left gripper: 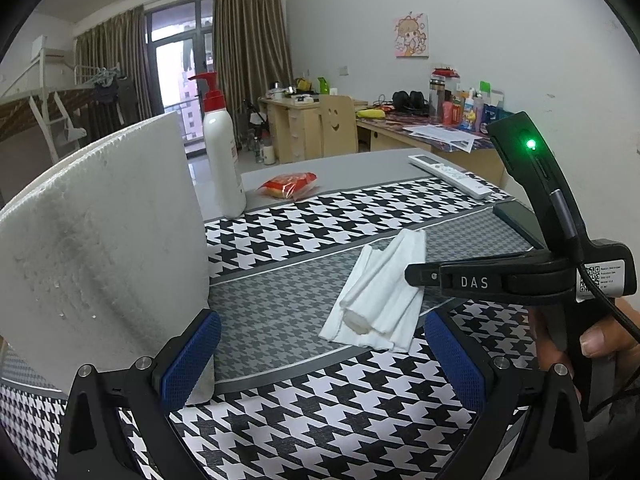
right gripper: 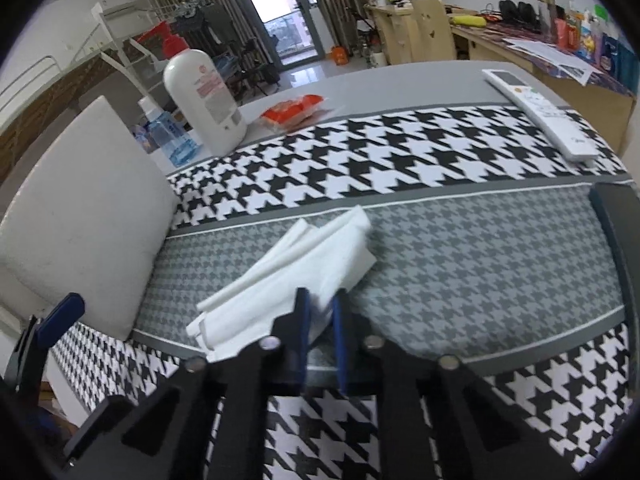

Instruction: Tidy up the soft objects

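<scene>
Step in hand, as I judge it: taking hold of the cloth (right gripper: 296,268) to tidy or fold it.

Cloth: white, loosely folded in long pleats, lying on the grey houndstooth band of the table (right gripper: 480,256), about mid-table. Foam board (left gripper: 100,248) stands just to its left, apart from it.

Right gripper (right gripper: 320,320): jaws drawn nearly together, the cloth's near corner between the blue pads. It looks pinched, though whether the grip is firm I cannot tell. From the left wrist view the right gripper (left gripper: 412,274) comes in low from the right, fingers roughly level, tips over the cloth's right edge. A hand (left gripper: 592,340) wraps its handle.

Left gripper (left gripper: 320,360): jaws wide apart, holding nothing. It sits low over the table's near edge, pointed forward at the cloth, left pad (left gripper: 188,364) close against the foam board's lower corner; contact unclear.

Next move, my reading: lift or drag the pinched corner across to make a fold, with the left gripper pinning or catching the far side. Thin layers may slip or part, so a slow pull and a deep bite seem wise.

Bottle (left gripper: 222,152), red packet (left gripper: 290,184) and remote (left gripper: 450,176) sit at the far side, well apart.
</scene>
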Motion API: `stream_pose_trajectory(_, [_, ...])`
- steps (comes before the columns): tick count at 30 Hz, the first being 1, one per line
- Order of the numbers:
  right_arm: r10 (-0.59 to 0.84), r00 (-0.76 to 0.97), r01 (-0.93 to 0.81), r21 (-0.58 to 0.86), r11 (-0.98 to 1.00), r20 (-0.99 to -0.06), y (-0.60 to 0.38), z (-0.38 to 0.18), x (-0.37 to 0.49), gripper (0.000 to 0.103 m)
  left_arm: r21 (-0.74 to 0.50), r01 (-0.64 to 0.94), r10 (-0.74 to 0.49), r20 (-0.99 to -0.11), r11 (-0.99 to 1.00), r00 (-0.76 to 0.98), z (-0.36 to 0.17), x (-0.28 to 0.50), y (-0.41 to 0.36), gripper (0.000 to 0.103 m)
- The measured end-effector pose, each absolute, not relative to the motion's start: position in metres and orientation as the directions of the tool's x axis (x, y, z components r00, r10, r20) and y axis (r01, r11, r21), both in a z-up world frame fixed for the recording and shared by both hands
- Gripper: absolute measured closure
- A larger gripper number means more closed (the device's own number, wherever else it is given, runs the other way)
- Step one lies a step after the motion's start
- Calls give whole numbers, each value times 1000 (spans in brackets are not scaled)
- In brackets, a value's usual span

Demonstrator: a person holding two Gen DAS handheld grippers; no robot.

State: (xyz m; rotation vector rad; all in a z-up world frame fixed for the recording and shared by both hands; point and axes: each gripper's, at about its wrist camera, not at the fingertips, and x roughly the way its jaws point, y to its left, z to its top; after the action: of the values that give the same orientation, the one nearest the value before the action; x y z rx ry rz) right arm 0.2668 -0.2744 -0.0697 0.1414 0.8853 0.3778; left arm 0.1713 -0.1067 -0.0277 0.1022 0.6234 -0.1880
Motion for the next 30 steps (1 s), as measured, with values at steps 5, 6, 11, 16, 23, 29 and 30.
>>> stream_pose_trajectory(5, [399, 590, -283, 283, 917, -702, -276, -60, 264, 96, 36, 201, -142, -588, 979, 796, -27, 172, -106, 1])
stream_pose_trajectory(6, [400, 596, -287, 280, 916, -696, -276, -56, 263, 96, 35, 201, -142, -588, 979, 796, -27, 172, -106, 1])
stream_pose_trajectory(11, [395, 639, -300, 259, 918, -660, -282, -32, 257, 97, 38, 200, -141, -584, 979, 799, -26, 171, -105, 1])
stream_pose_trajectory(16, [394, 670, -325, 228, 918, -629, -280, -10, 251, 97, 33, 191, -136, -586, 981, 799, -25, 171, -104, 1])
stream_pose_trajectory(23, [396, 700, -357, 189, 915, -594, -273, 14, 244, 97, 30, 181, -130, -582, 983, 803, -23, 169, -100, 1])
stream_pose_trajectory(29, [374, 722, -354, 153, 923, -582, -274, 21, 237, 97, 30, 175, -125, -581, 984, 804, -21, 169, -97, 1])
stream_pose_trajectory(30, [367, 723, -351, 146, 925, -586, -275, 21, 236, 97, 30, 174, -124, -581, 984, 804, -21, 169, -97, 1])
